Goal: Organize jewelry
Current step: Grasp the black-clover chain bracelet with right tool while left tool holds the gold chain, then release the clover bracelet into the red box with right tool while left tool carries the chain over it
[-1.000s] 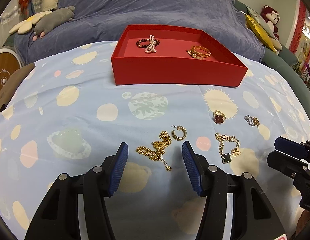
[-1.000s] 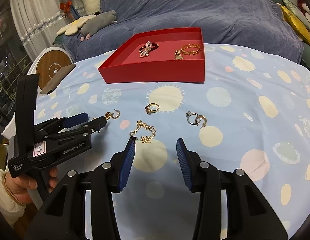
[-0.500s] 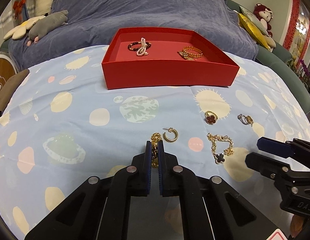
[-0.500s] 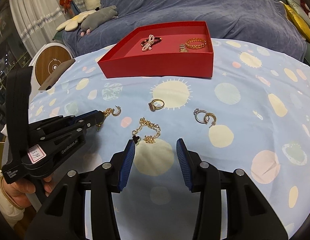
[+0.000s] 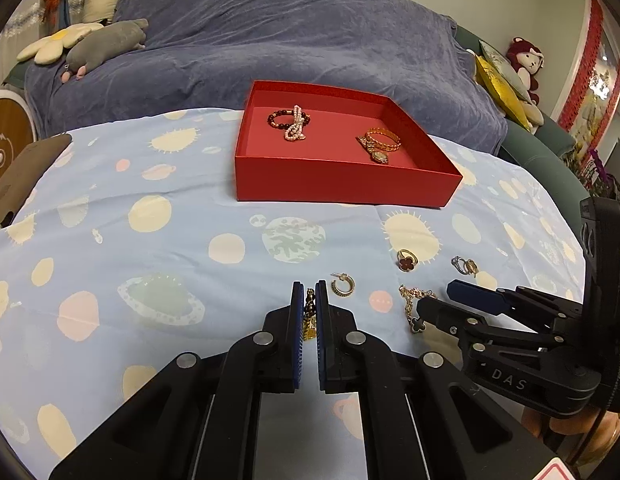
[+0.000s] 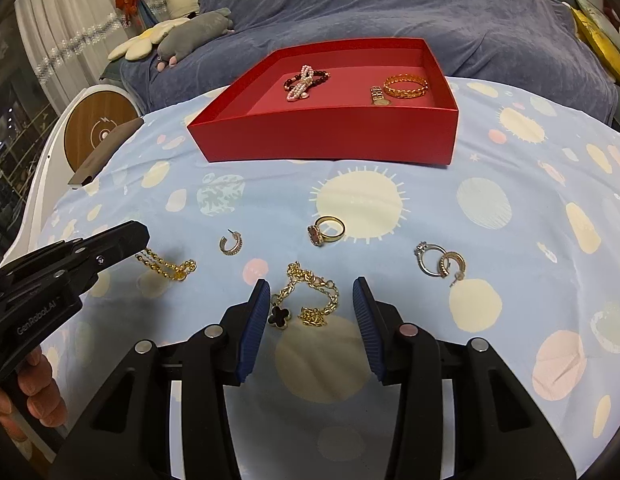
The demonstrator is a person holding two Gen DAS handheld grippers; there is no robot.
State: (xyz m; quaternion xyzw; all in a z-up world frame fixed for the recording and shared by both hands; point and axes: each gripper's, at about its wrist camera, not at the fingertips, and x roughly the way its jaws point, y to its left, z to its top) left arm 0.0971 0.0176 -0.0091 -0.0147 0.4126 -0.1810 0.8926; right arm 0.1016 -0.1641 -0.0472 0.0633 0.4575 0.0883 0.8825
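My left gripper (image 5: 309,286) is shut on a gold chain bracelet (image 5: 310,312) and holds it just above the blue patterned cloth. In the right wrist view the left gripper (image 6: 140,238) shows at the left, the gold chain (image 6: 166,266) trailing from its tip. My right gripper (image 6: 310,292) is open low over a gold chain with a black clover (image 6: 306,300), which lies between its fingers, untouched. On the cloth lie a hoop earring (image 6: 230,243), a red-stone ring (image 6: 326,230) and a silver ring with an earring (image 6: 440,262). The red box (image 6: 330,136) beyond holds bead bracelets (image 6: 306,80) and a gold bangle (image 6: 404,86).
A blue-covered sofa with plush toys (image 6: 190,36) rises behind the box. A round wooden disc (image 6: 98,132) and a dark flat case (image 6: 106,152) sit at the cloth's left edge. A hand (image 6: 34,392) grips the left tool. Cushions (image 5: 502,84) lie at the right.
The left jaws closed on the gold chain and lifted it a little. The right gripper slid over the clover chain, still open.
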